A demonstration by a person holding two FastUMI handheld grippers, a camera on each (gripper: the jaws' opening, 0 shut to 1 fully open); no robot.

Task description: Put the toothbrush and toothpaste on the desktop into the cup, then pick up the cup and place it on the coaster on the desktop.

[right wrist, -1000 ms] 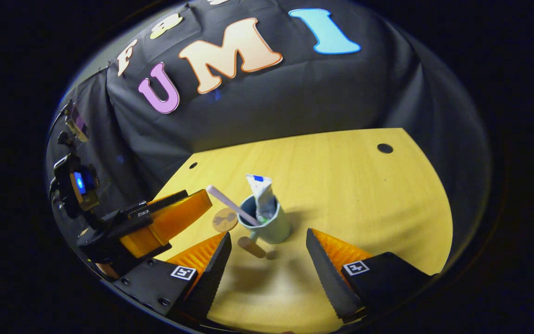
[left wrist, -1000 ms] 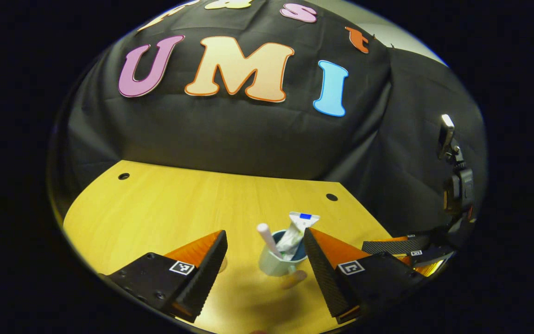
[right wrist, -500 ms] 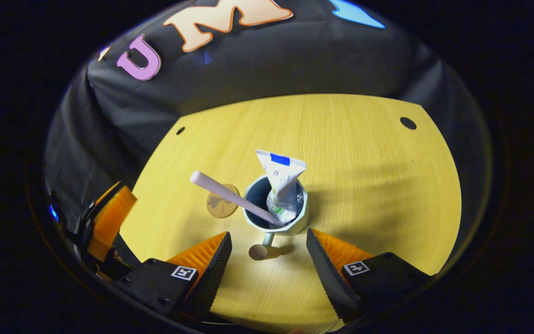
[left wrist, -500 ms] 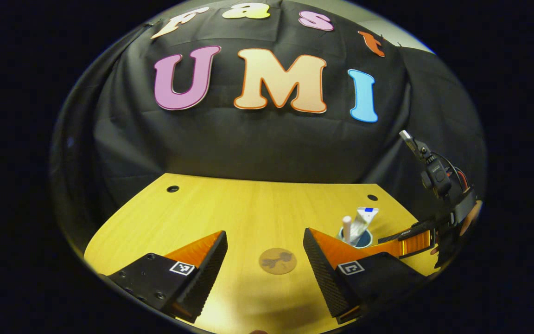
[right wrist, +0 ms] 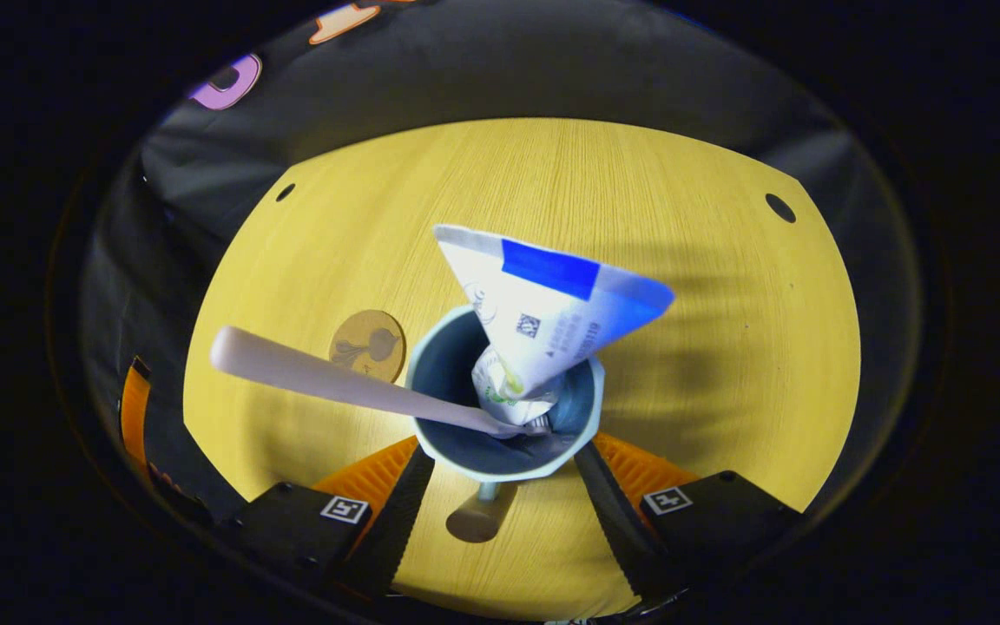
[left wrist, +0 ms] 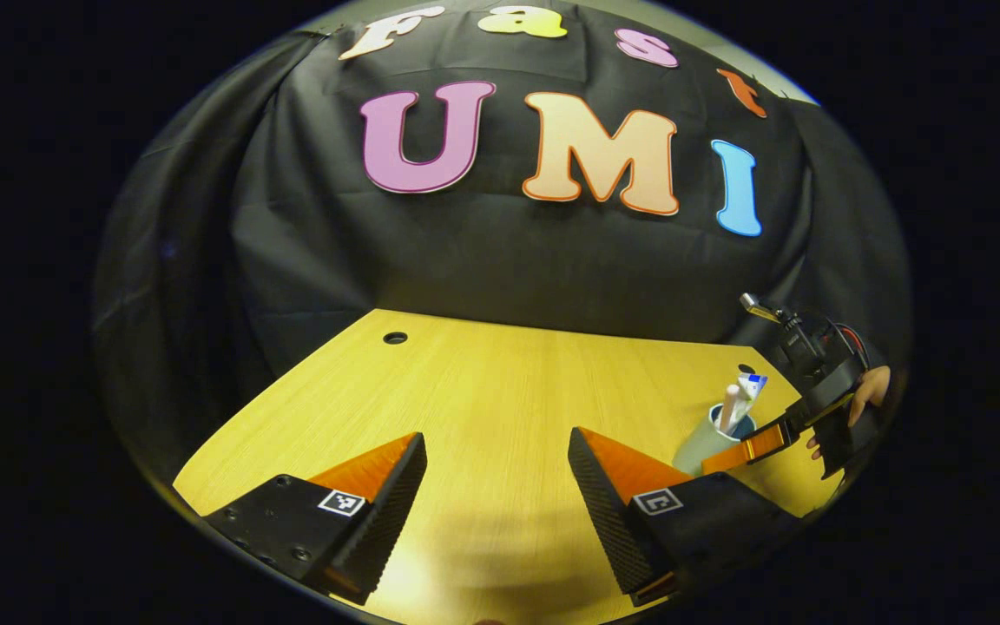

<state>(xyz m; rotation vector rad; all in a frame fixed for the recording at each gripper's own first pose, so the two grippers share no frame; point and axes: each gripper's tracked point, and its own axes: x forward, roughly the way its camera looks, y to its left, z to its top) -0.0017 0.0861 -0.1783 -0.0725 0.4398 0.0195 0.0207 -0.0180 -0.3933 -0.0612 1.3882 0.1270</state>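
My right claw (right wrist: 504, 482) has its jaws spread to either side of the cup (right wrist: 500, 417), which stands on the tabletop (right wrist: 726, 347) with the toothbrush (right wrist: 335, 382) and the toothpaste (right wrist: 543, 304) already inside. The jaws sit close to the cup's wall, but I cannot tell that either one presses on it yet, so I count the claw as apart, not clamped. In the left gripper view the same cup (left wrist: 708, 438) shows far off at the right with my other claw's finger against its side and the hand (left wrist: 869, 391) behind it. My left claw (left wrist: 496, 503) hangs wide apart over bare wood, holding nothing.

The coaster (right wrist: 368, 345) lies just beside the cup, to its left in the right gripper view — a short carry, but a risky one, I judge.

The load is top-heavy. The toothbrush leans far out over the rim toward the coaster side, and the toothpaste tube fans out broad above the cup. If I close off-centre or too low, the cup may twist in the jaws and tip as it lifts. The cup's wall looks smooth and faceted, so a weak squeeze could let it slip. A quick swing could throw the brush out — or let its long handle strike my left claw. Setting down half off the coaster's edge would leave the cup rocking.
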